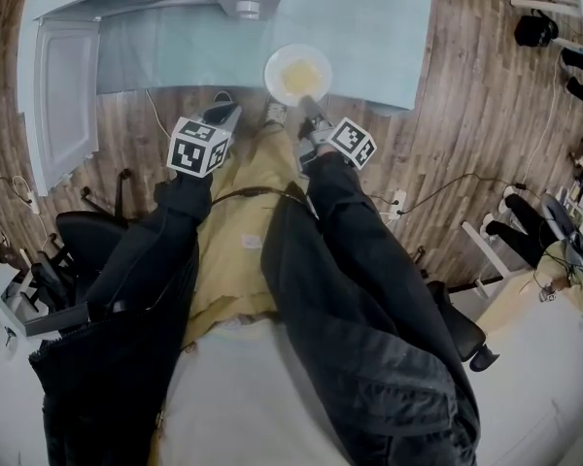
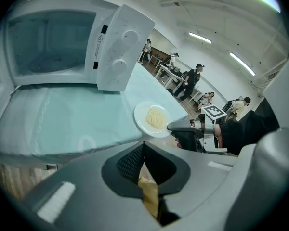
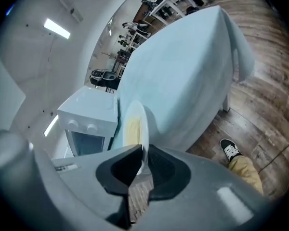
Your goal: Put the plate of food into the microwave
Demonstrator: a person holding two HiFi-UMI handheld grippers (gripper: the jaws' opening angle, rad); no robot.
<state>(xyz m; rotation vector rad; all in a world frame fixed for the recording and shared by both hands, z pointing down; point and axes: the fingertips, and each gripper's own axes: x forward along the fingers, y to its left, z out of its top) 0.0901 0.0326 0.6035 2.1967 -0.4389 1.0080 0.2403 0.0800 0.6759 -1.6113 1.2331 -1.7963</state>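
A white plate of pale yellow food sits near the front edge of the table with the light blue cloth. My right gripper reaches it from the near side, and in the right gripper view the plate's rim is pinched between the jaws of the right gripper. The white microwave stands at the table's left with its door swung open and its cavity showing. My left gripper hangs shut and empty before the table edge, left of the plate.
Black chairs and cables lie on the wood floor around me. Far across the room stand people and desks. A white desk is at my right.
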